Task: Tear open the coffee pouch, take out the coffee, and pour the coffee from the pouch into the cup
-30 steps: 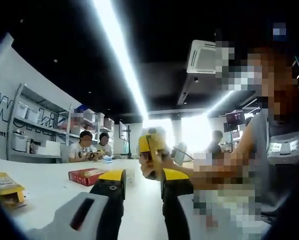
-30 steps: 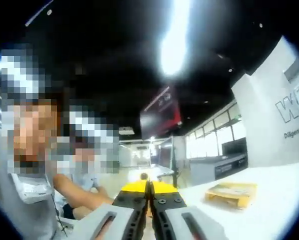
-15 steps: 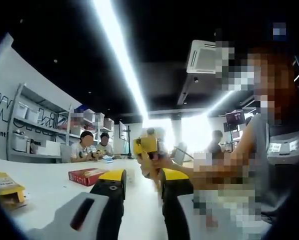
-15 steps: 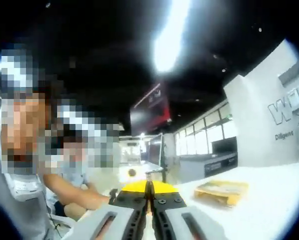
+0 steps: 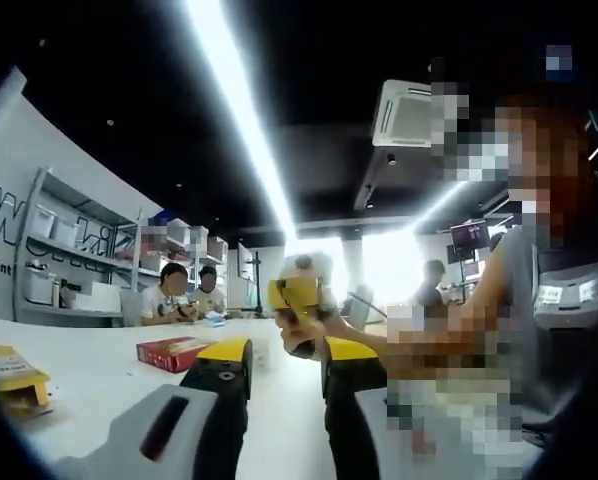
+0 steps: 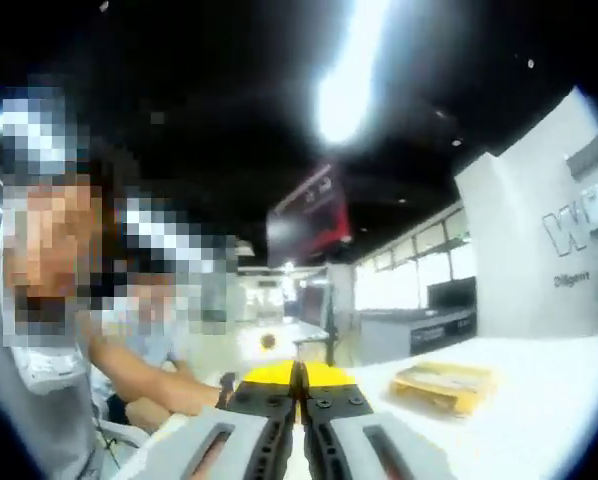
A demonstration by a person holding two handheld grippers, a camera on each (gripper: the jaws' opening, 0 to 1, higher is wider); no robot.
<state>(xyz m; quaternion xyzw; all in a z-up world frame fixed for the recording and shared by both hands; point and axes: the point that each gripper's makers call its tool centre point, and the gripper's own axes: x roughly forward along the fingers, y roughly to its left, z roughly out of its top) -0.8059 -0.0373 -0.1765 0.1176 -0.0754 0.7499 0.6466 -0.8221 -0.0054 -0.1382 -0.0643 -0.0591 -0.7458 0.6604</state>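
In the left gripper view the left gripper (image 5: 284, 362) rises from the bottom with its two yellow-tipped jaws standing apart, and nothing lies between them. Above the gap, at about 12 o'clock from the jaws, the right gripper (image 5: 297, 293) comes in from the right and appears to carry a small pale thing above its yellow tips, which I take to be the coffee pouch (image 5: 301, 266) (it is small and blurred, so I am not sure of this). In the right gripper view the right gripper (image 6: 298, 374) has its jaws pressed together, with at most a thin sliver of something between them; what it is cannot be read there. Such a pouch is probably light, thin and soft, and its film may be slippery, so it would bend and slide if held by the middle. I judge the best hold is on the flat sealed edge near one top corner, with the other gripper taking the same edge just beside it, for tearing. On the white table (image 5: 99, 375) a red box (image 5: 173, 352) lies at about 10 o'clock from the left jaws, and a yellow box (image 5: 11, 374) at 9 o'clock near the edge; the yellow box (image 6: 443, 385) also shows at 3 o'clock in the right gripper view.
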